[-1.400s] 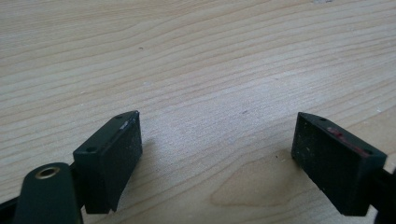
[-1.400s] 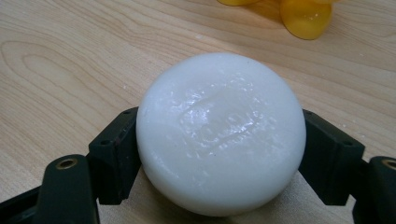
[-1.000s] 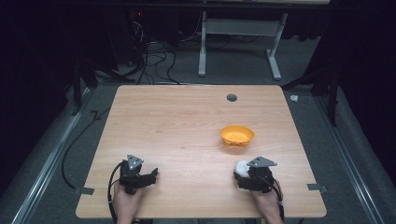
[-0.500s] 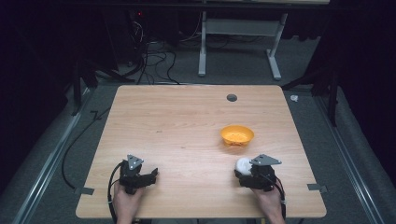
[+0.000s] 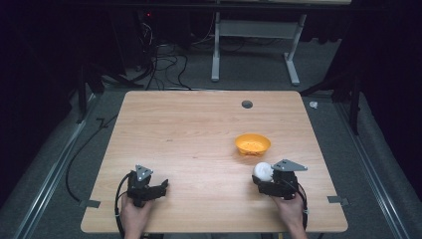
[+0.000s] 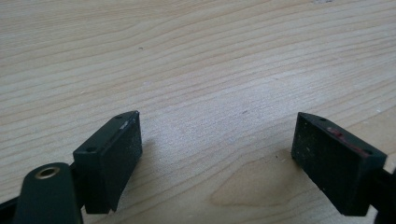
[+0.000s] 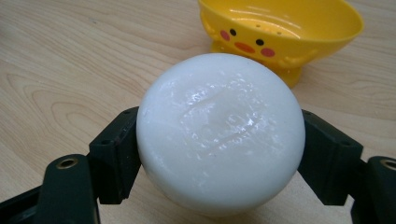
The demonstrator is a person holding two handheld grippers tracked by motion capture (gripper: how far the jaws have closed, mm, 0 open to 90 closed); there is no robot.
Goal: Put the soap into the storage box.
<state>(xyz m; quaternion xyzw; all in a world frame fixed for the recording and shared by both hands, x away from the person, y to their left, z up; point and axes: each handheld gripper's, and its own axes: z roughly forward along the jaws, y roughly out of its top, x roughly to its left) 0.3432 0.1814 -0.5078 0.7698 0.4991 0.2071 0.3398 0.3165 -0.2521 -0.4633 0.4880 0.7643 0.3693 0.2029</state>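
Note:
A round white soap bar (image 7: 219,133) sits clamped between the two black jaws of my right gripper (image 7: 219,144), lifted a little off the wood. In the high view that right gripper (image 5: 266,177) holds the white soap bar (image 5: 262,171) near the table's front right. Just beyond it stands a yellow duck-faced bowl (image 7: 280,32), also the yellow bowl (image 5: 253,144) in the high view. My left gripper (image 5: 161,186) rests at the front left. Its jaws stand wide apart over bare wood, left gripper (image 6: 217,161) holding nothing.
The wooden table (image 5: 189,134) has a dark round hole (image 5: 247,104) near its far edge. Cables and a white desk frame (image 5: 254,45) lie on the floor beyond. Tape tabs mark the front corners (image 5: 338,200).
My right gripper has risen slightly with the soap bar in it. The left gripper has stayed where it was.

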